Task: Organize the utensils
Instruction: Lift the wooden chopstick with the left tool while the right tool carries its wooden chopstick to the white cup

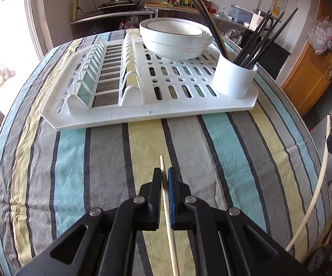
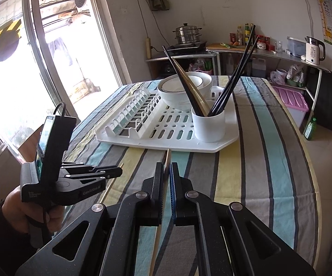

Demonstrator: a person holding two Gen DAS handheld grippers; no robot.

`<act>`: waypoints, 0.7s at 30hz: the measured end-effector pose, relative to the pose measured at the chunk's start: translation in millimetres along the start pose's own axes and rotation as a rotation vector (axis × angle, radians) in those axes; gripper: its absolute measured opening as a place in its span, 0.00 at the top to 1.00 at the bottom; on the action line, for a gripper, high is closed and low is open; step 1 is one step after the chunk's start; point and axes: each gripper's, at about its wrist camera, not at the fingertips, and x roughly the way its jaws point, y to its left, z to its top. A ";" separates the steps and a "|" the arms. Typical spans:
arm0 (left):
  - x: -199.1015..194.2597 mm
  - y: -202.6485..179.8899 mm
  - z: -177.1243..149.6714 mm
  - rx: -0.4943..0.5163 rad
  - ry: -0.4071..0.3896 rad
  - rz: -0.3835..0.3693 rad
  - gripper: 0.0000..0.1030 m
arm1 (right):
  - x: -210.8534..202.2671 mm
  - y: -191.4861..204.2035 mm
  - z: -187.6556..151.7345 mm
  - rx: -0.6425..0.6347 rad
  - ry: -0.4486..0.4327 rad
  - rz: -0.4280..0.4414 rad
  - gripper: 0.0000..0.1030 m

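Both tools are pinching one pale chopstick each: the left tool (image 1: 164, 174) grips a chopstick (image 1: 168, 211) low over the striped bench (image 1: 223, 149), the right tool (image 2: 167, 169) another chopstick (image 2: 167, 161), probably bound for the white cup (image 2: 208, 124) on the far rack (image 2: 156, 138).

The left gripper (image 2: 114, 172) bears "GenRobot.AI" in pale letters along its black side and a small "Data Collection System" on its rear block, while the print on the kettle (image 2: 314, 51), the giraffe chart (image 2: 327, 26) and the bottles (image 2: 242, 35) is too small to read.
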 end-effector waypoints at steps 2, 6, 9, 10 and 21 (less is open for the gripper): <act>-14.6 1.7 3.3 -0.005 -0.037 -0.008 0.95 | -3.0 0.0 1.1 0.000 -0.009 -0.001 0.95; -49.3 4.0 7.4 -0.011 -0.121 -0.028 0.95 | -8.9 1.9 2.7 -0.003 -0.024 0.000 0.95; -71.6 4.7 8.3 -0.009 -0.177 -0.043 0.95 | -13.4 3.1 2.3 -0.008 -0.034 0.001 0.95; -77.8 4.5 7.8 -0.007 -0.192 -0.048 0.95 | -14.8 3.7 2.3 -0.009 -0.037 0.000 0.96; -120.1 -3.4 -0.7 0.025 -0.288 -0.077 0.95 | -32.3 5.9 6.1 -0.012 -0.080 -0.005 0.96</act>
